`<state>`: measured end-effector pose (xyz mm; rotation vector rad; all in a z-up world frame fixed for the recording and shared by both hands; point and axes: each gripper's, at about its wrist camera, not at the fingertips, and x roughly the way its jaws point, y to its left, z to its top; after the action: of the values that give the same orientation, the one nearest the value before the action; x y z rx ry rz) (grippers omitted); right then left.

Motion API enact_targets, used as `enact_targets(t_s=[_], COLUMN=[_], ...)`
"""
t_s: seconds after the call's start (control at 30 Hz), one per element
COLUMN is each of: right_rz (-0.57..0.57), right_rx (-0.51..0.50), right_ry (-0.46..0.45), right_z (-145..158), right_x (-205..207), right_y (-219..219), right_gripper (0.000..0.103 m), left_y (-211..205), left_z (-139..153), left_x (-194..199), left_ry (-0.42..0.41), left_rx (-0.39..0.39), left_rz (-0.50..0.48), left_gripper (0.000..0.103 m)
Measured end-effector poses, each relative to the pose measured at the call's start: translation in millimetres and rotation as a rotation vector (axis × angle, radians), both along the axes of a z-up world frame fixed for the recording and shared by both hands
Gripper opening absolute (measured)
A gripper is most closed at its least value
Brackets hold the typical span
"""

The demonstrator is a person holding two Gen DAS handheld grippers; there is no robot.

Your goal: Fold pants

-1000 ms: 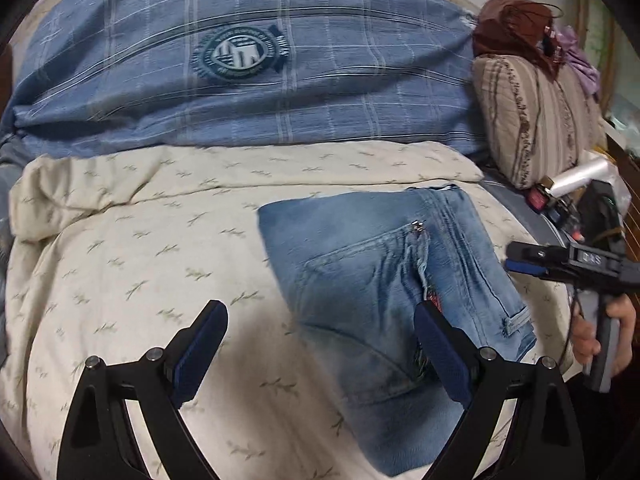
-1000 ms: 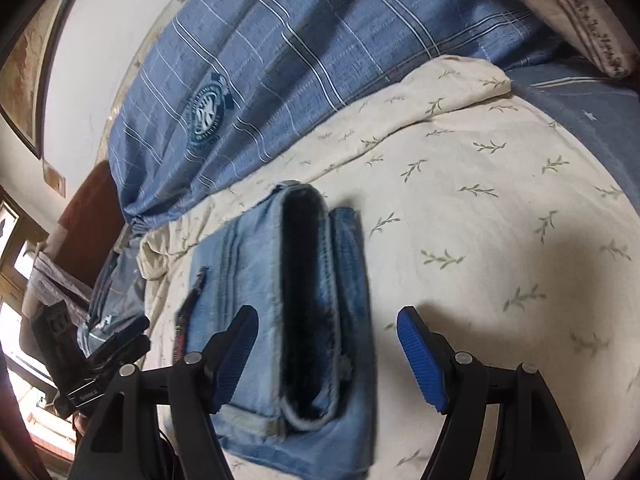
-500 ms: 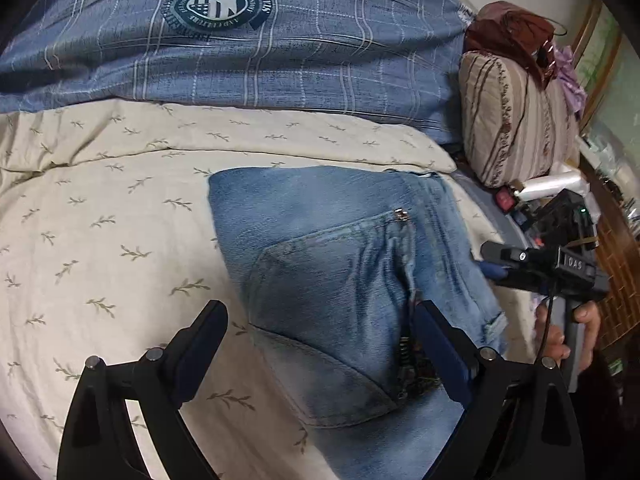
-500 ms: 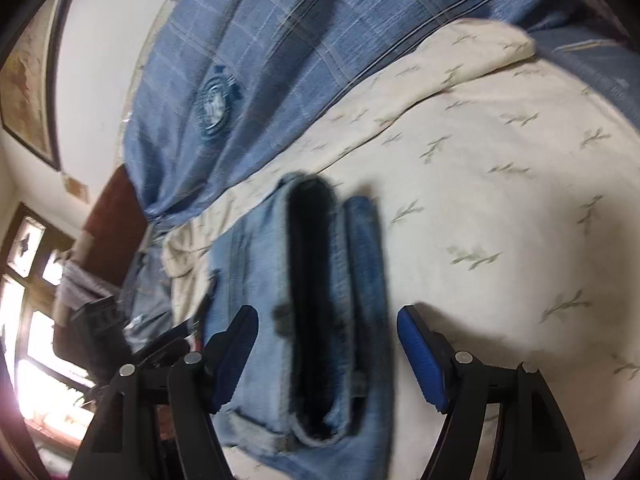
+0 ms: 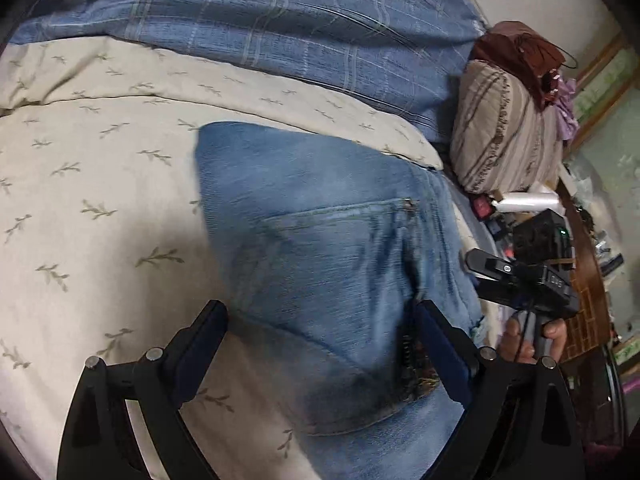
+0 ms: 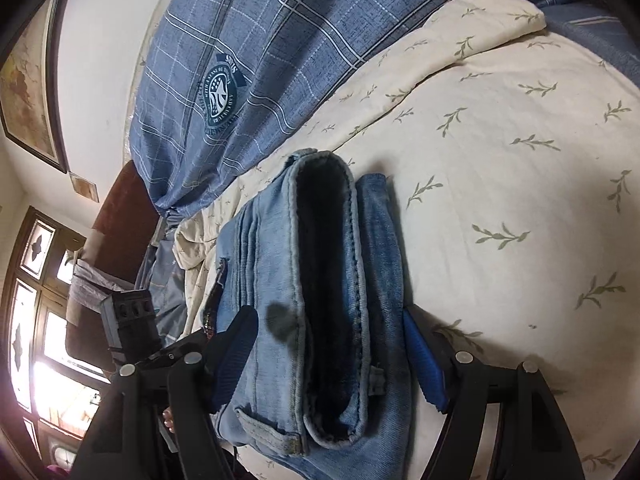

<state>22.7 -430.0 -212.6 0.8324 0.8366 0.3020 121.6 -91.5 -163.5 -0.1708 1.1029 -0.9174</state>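
Note:
The blue denim pants (image 5: 332,248) lie folded into a compact stack on the cream leaf-print bedspread (image 5: 100,216), back pocket up. In the right wrist view the stack (image 6: 320,292) shows its open waistband end. My left gripper (image 5: 320,348) is open, its fingers on either side of the near end of the stack. My right gripper (image 6: 332,352) is open, its fingers straddling the waistband end. The right gripper also shows in the left wrist view (image 5: 520,276), held in a hand at the stack's right edge. Neither gripper holds anything.
A blue plaid pillow (image 5: 256,20) with a round emblem lies behind the pants. A striped pillow (image 5: 504,136) with brown cloth on top stands at the right. Small items (image 5: 520,204) clutter the bed's right edge. A window (image 6: 36,320) is at the left.
Both grippers have moved closer to the folded pants, which now fill more of each view. The fingers now straddle the stack's ends. Both stay open.

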Motion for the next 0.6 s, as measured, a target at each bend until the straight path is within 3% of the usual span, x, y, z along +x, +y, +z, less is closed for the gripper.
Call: enact_targets(t_s=[0.1,0.43,0.5,0.57,0.6], right_rz=[0.016,0.012,0.029,0.040,0.044], right_rx=[0.016,-0.077,-0.117,-0.168,-0.180], right_ry=[-0.013,-0.029,-0.043,-0.050,-0.049], right_z=[1,5,10,15,17], right_x=[2,6,6,5,5], right_y=[5,23,33,43,46], right_gripper=[0.076,0.076,0.071,0.053,0.050], left_y=[-5,-21,-24,-25,-25], left_z=[1,-1,0,3,5], left_x=[-4,-11,-14,-15,-16], left_ry=[-0.021,-0.078,-0.106,-0.120,-0.128], left_rx=[0.009,0.029,0.047,0.051,0.047], left_rz=[-0.015,0.004,0.007,0.012,0.015], left_gripper=[0.094,0.094,0.093,0.088,0.085])
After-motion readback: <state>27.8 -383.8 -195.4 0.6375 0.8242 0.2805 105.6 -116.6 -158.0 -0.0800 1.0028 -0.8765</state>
